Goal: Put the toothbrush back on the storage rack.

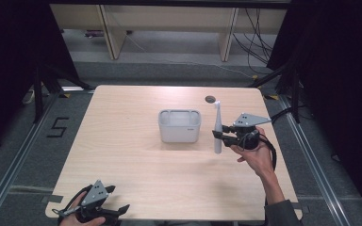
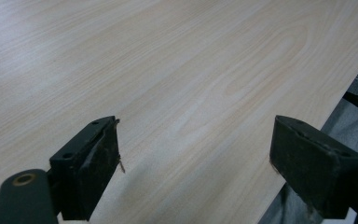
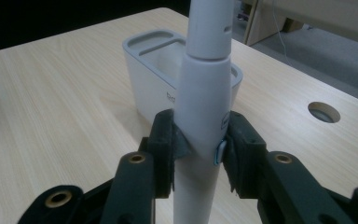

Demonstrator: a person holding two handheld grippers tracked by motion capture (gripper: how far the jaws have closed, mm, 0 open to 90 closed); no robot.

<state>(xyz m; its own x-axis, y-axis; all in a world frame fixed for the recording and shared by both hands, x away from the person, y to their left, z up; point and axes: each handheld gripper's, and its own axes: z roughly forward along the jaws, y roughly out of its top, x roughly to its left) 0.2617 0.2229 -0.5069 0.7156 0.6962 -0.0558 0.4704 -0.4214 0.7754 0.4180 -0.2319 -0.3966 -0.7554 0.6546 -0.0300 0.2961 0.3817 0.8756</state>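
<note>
At the counter's [image 1: 136, 165] near left corner the left gripper [image 1: 104, 208] rests with jaws spread wide, holding nothing. Mid-counter stands a grey holder [image 1: 179, 125]. Just right of it, the right gripper [image 1: 220, 132] clamps a white electric toothbrush [image 1: 217, 129] upright, handle squeezed between both jaws.

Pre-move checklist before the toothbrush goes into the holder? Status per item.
1. Right hand-held gripper clamped on white electric toothbrush: ok.
2. Toothbrush roughly upright: ok.
3. Toothbrush above the opening of the pale grey rectangular plastic holder: not ok, it stands beside it, to the right.
4. Holder upright on the light wooden table: ok.
5. Holder compartments free: cannot tell.
6. Left hand-held gripper open, at the near table edge, out of the way: ok.
</note>
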